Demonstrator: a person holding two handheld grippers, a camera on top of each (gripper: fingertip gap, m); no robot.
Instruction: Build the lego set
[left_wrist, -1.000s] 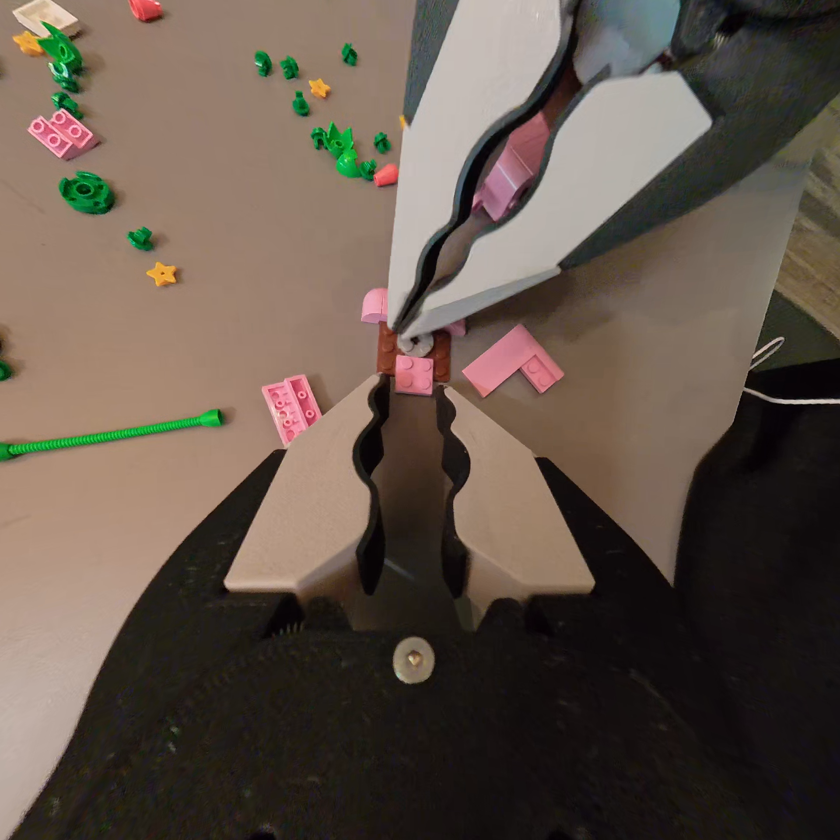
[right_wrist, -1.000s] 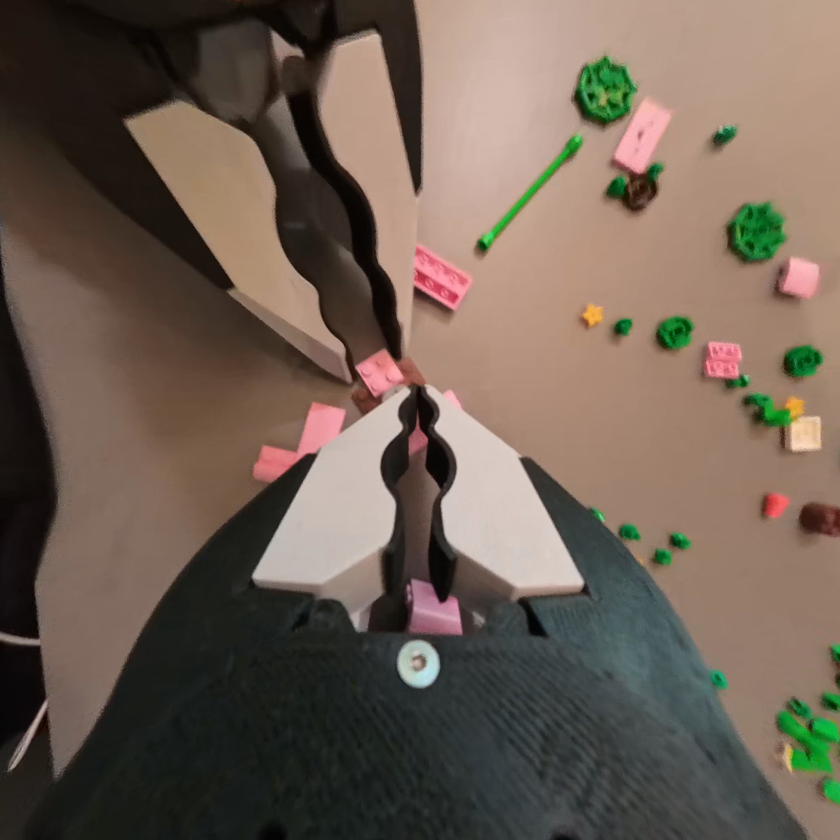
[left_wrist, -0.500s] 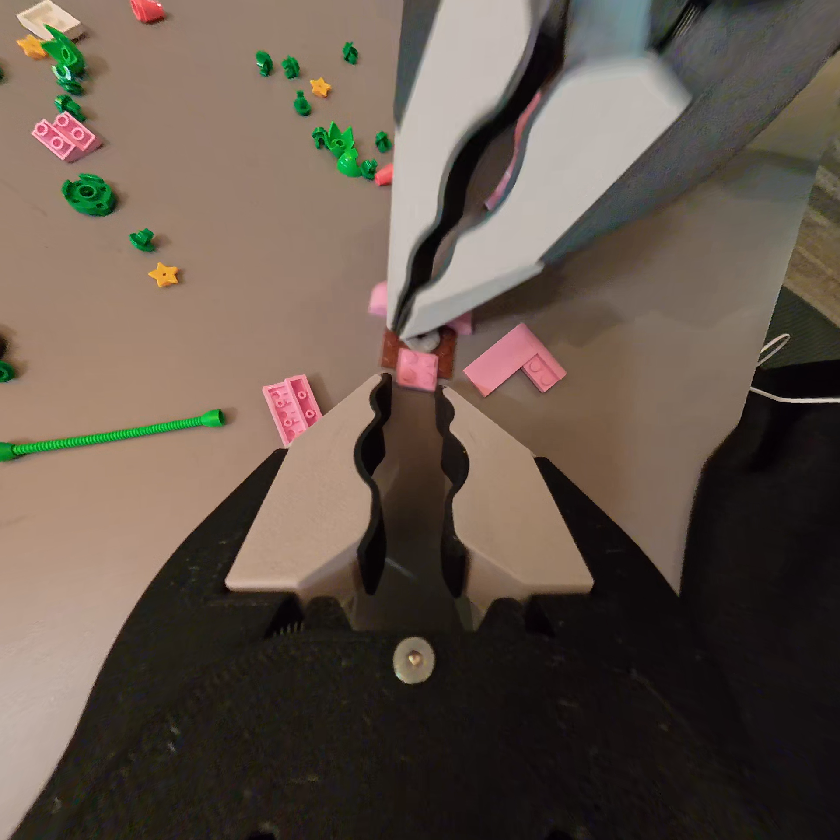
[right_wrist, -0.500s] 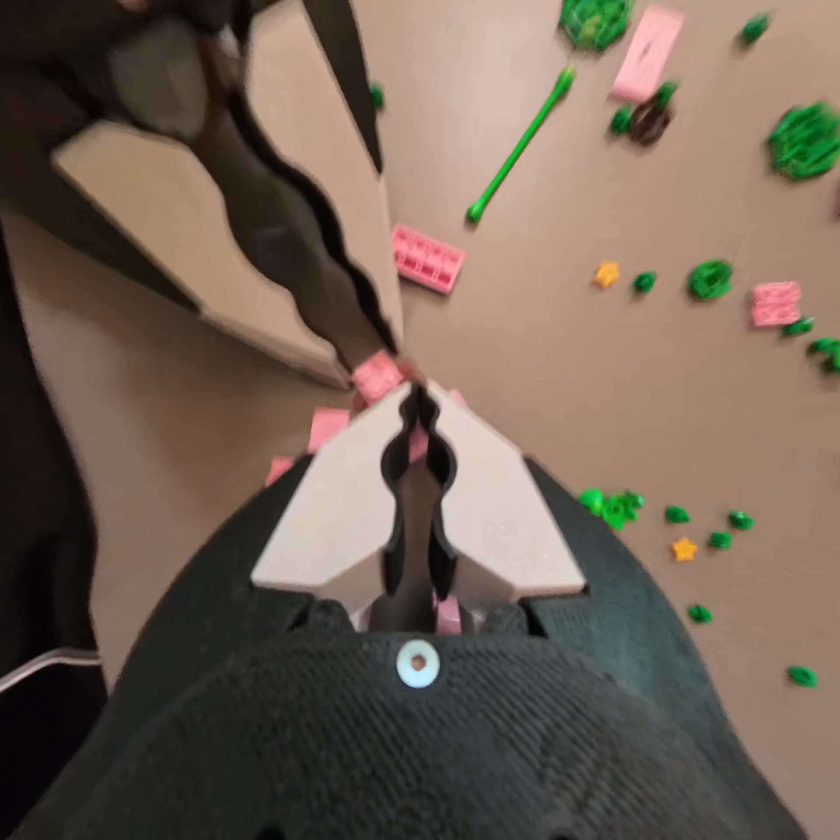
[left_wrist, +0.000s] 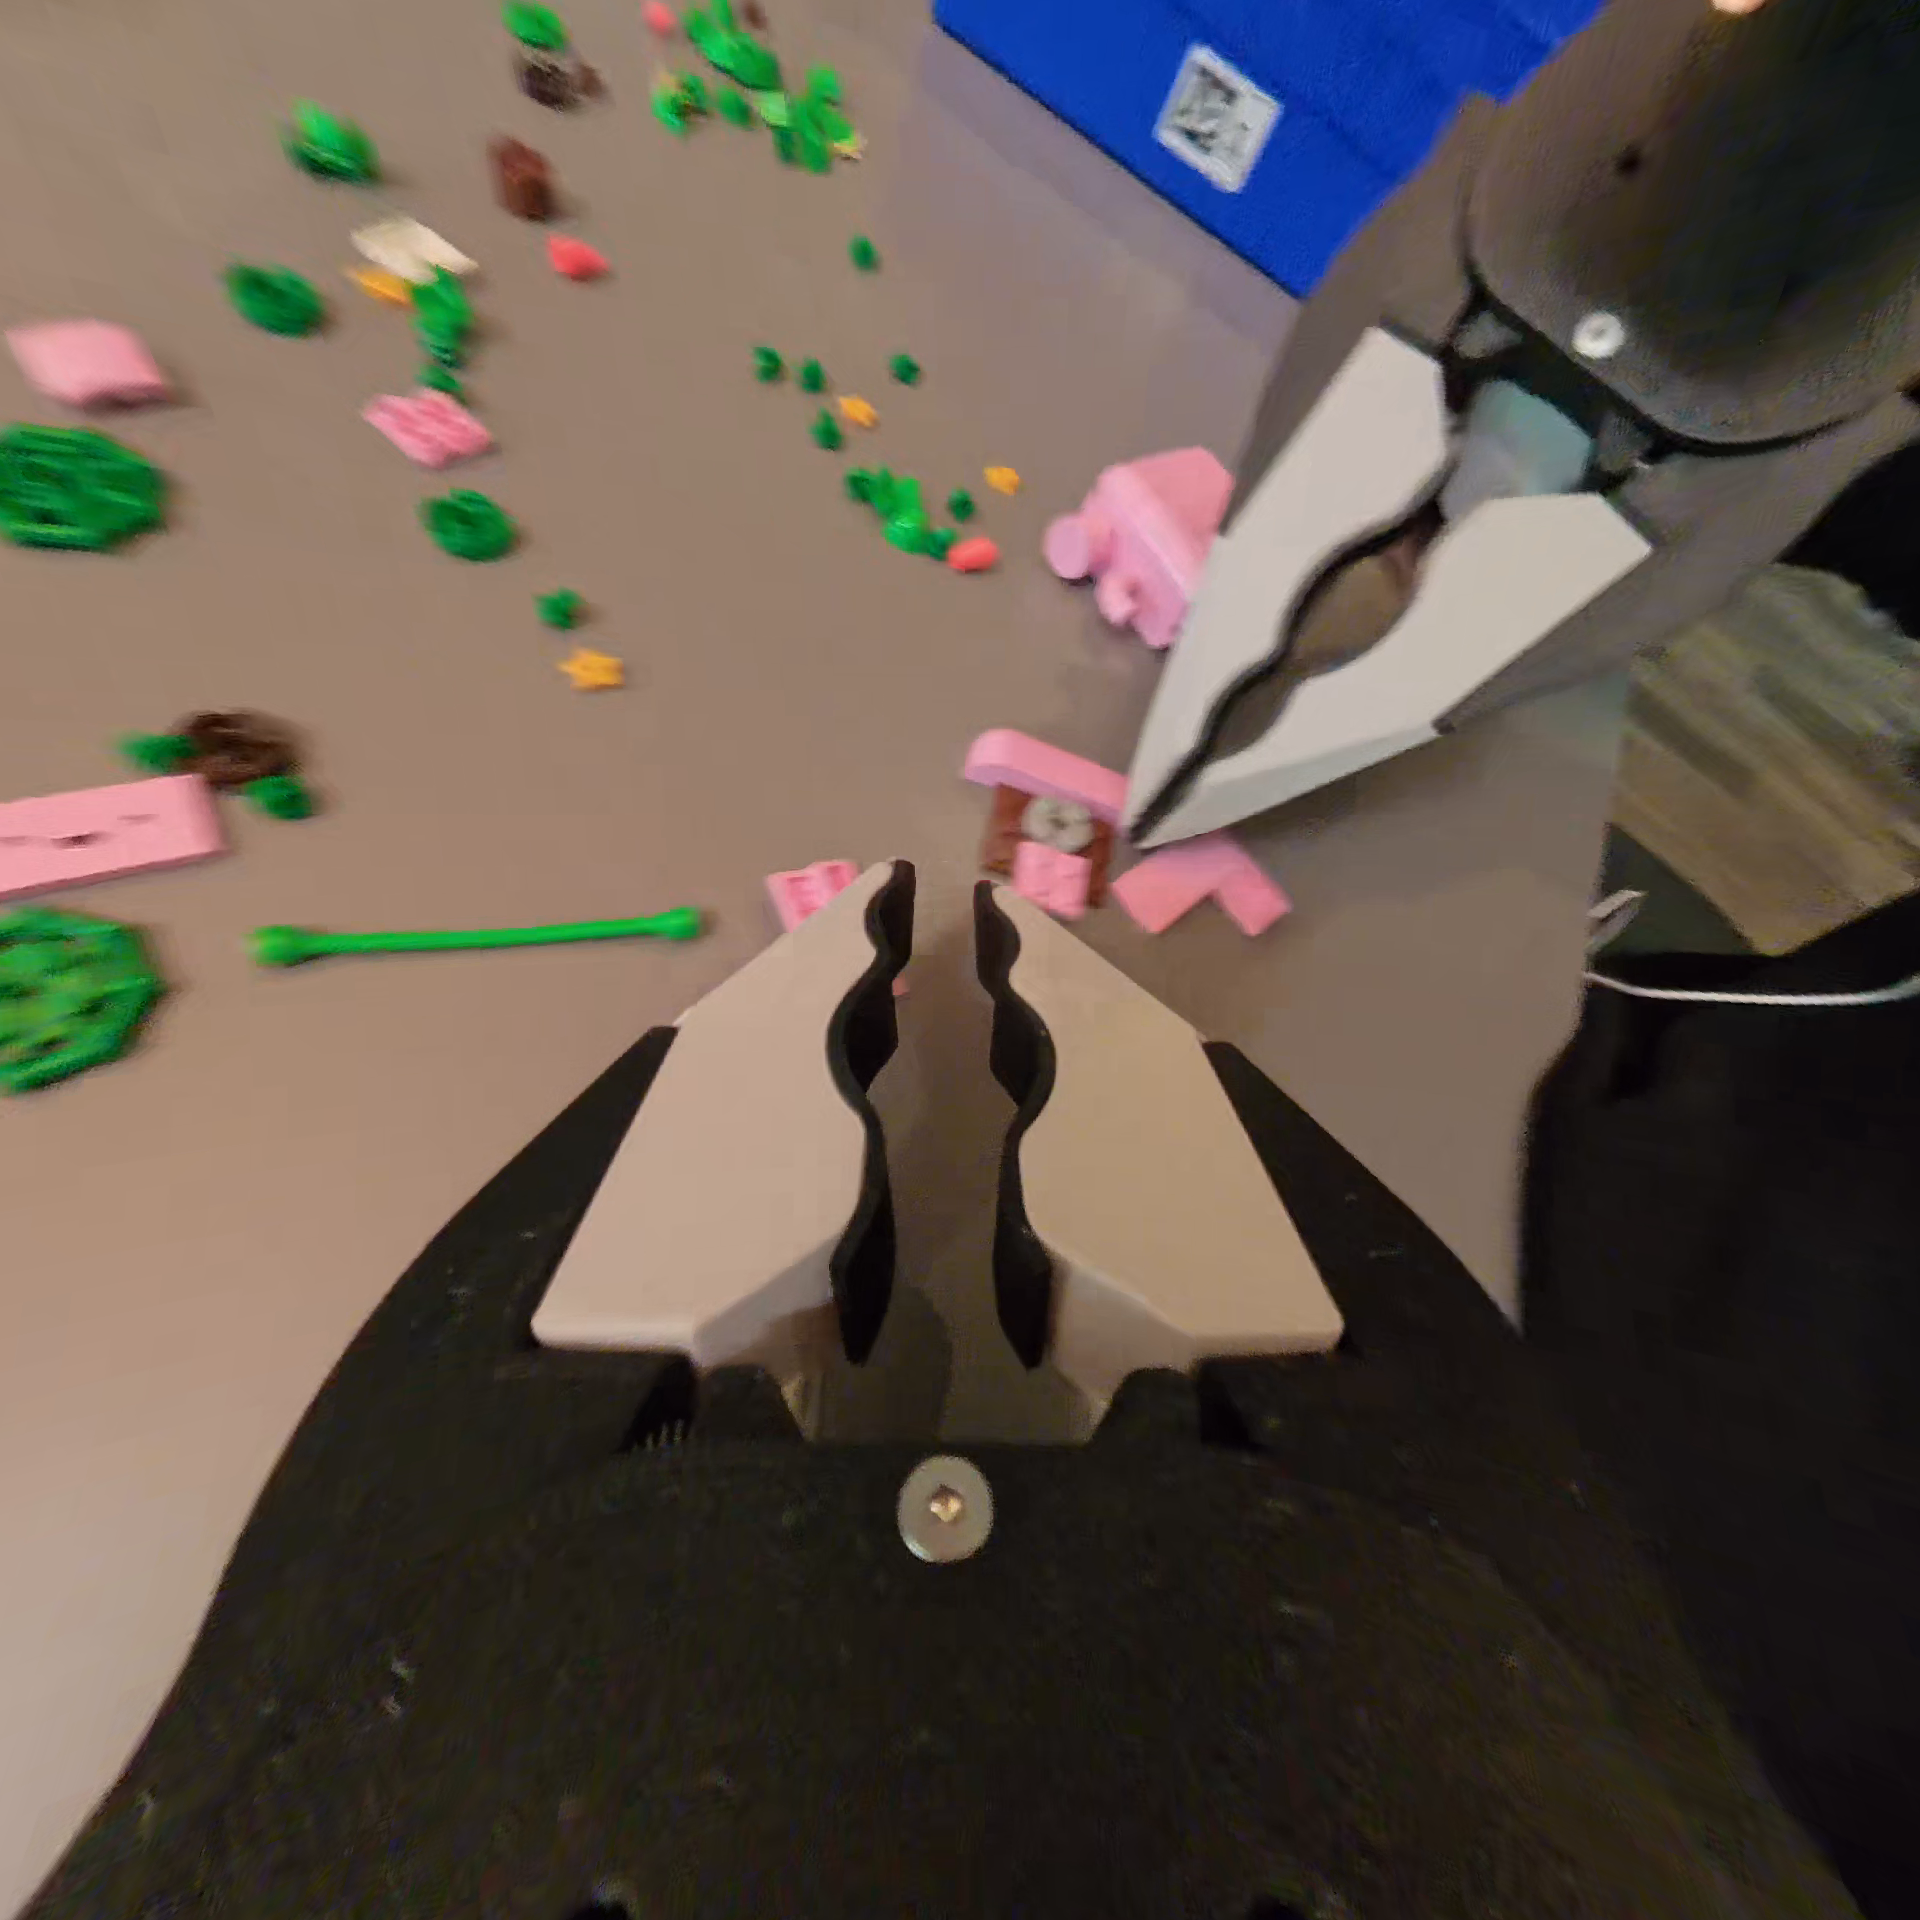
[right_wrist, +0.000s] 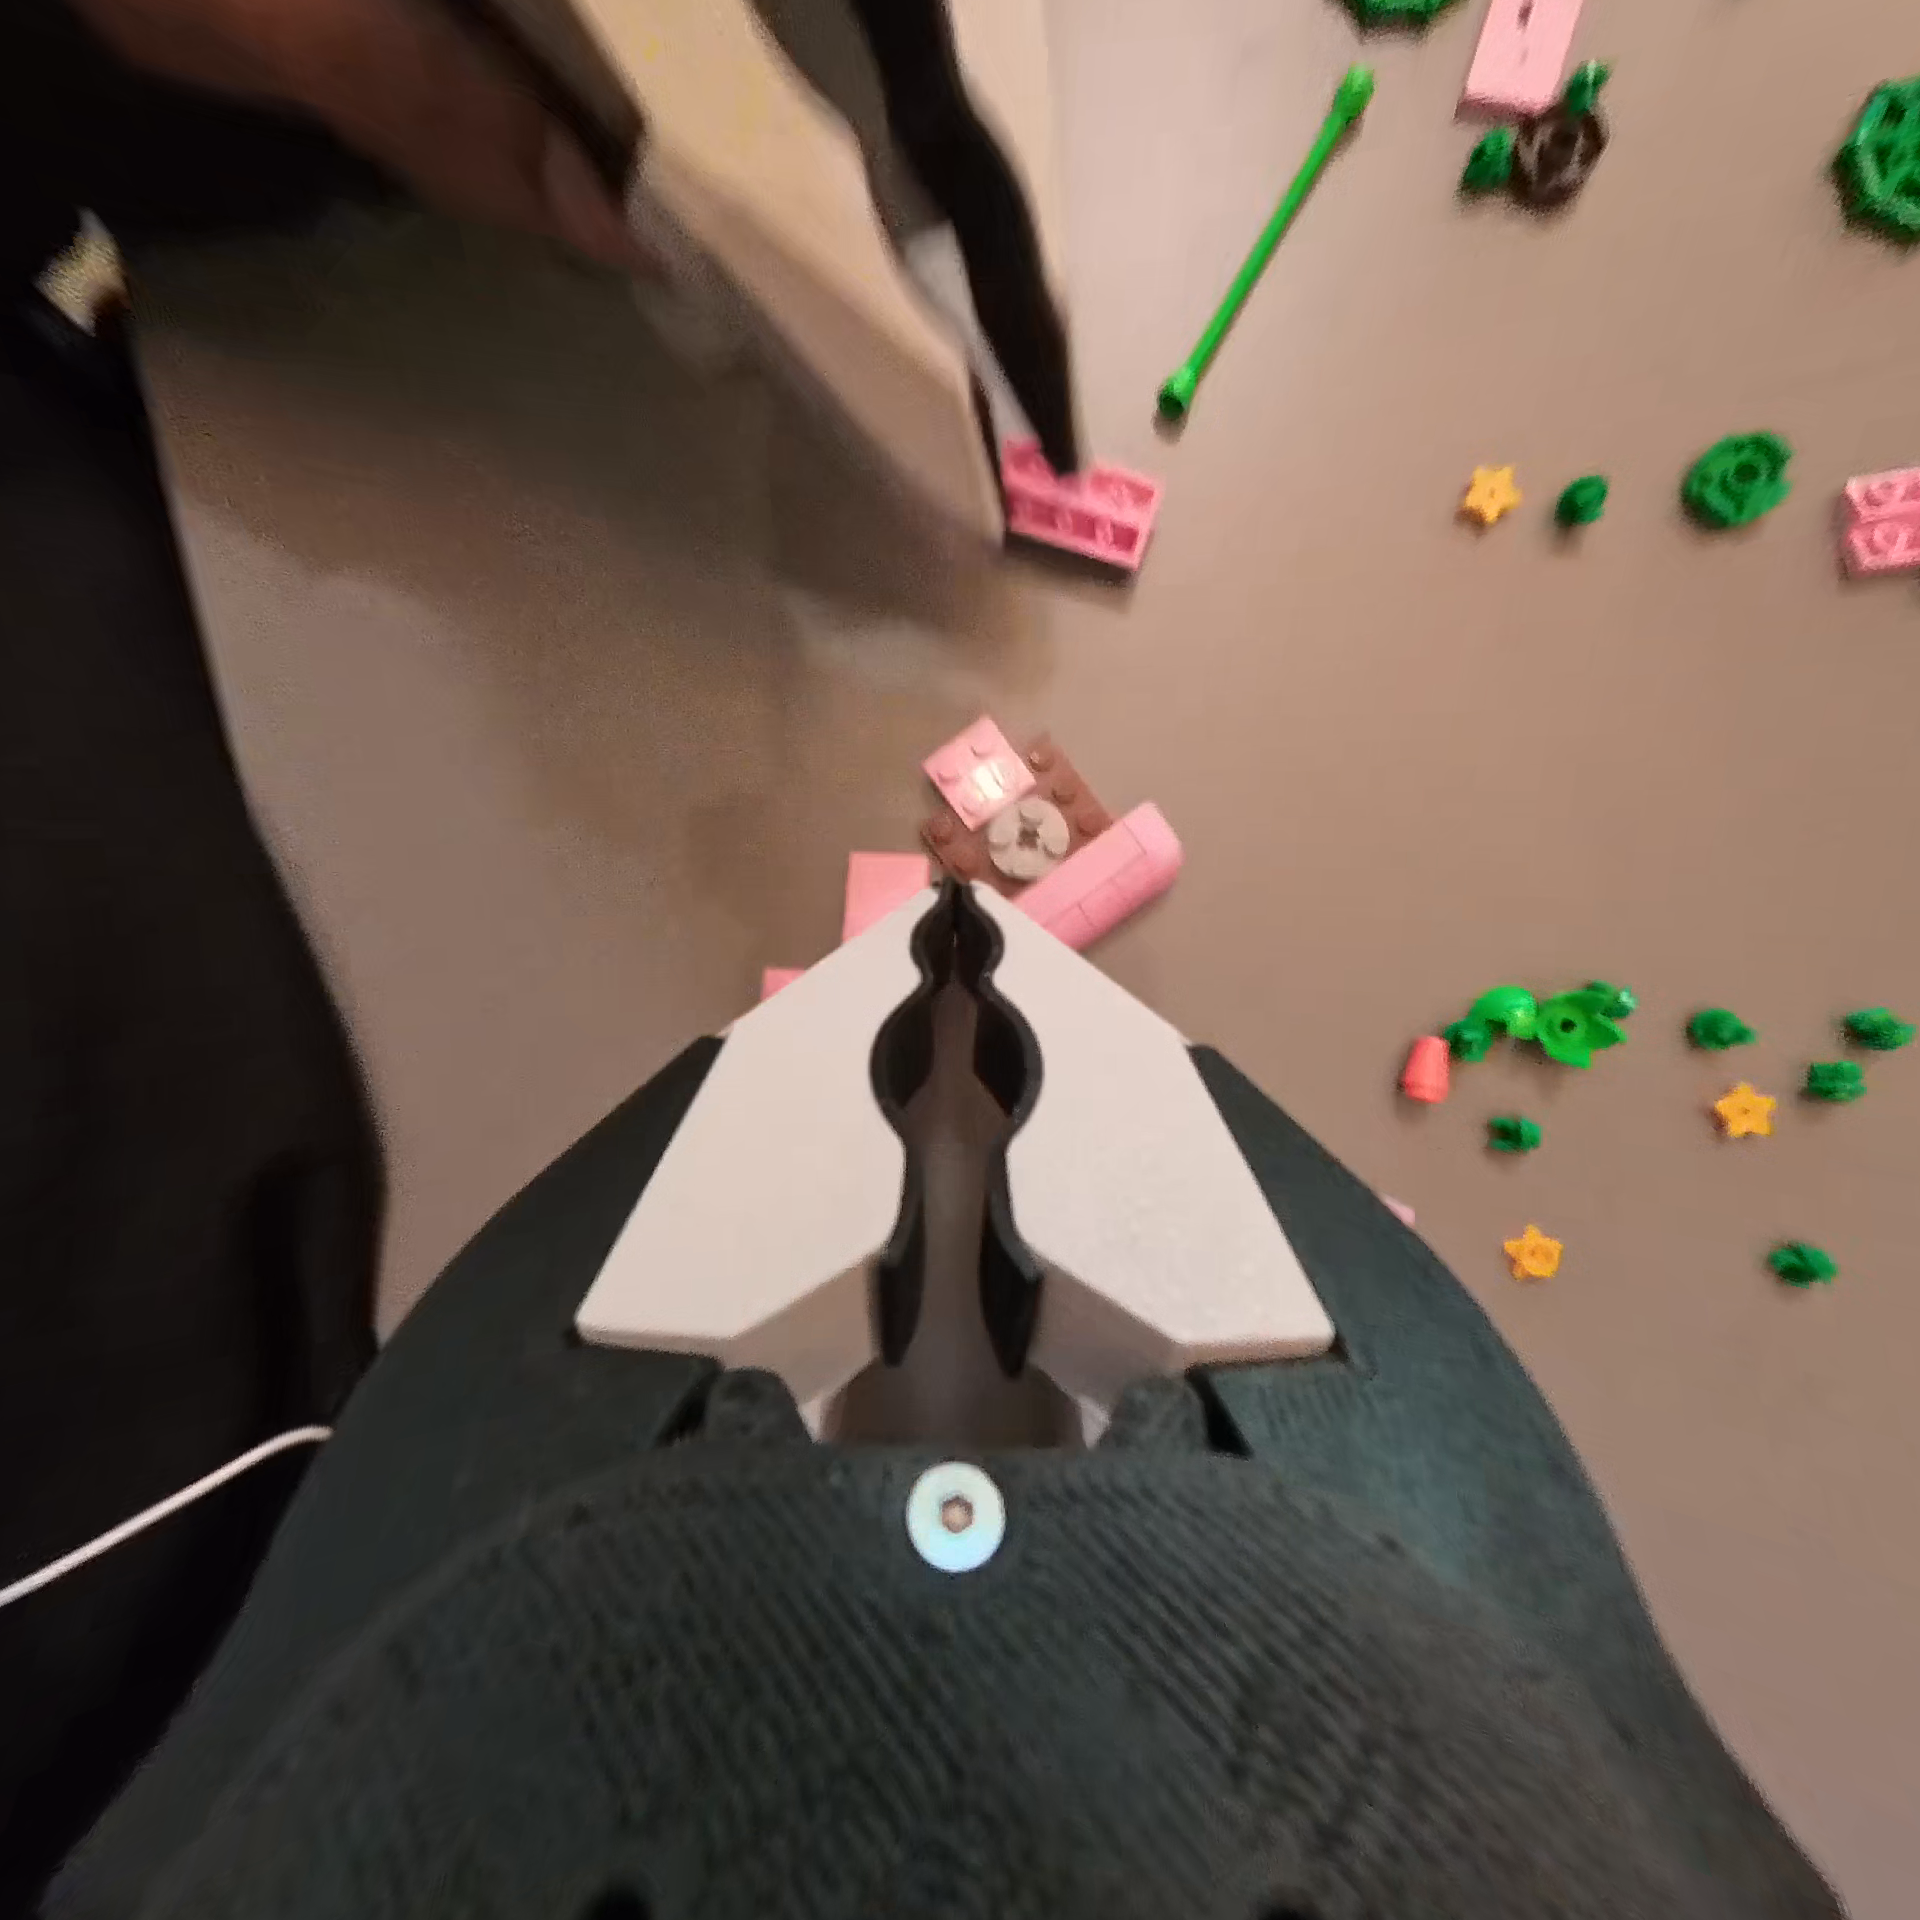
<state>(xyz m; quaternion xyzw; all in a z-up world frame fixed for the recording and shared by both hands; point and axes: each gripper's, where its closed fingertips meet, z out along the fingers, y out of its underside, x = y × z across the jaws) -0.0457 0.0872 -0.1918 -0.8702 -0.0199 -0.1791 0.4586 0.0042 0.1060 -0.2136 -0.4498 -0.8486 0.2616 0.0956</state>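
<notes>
Now the left gripper (left_wrist: 943, 894) gapes slightly, empty; the right gripper (right_wrist: 951, 896) is pinched together, holding nothing

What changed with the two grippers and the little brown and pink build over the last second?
Both grippers pulled back from the brown plate build. The right gripper, shut, no longer has the pink piece seen deep in its jaws earlier. The left gripper, open, moved left, its tips now at the pink brick. The build and the pink corner piece stayed put.
</notes>
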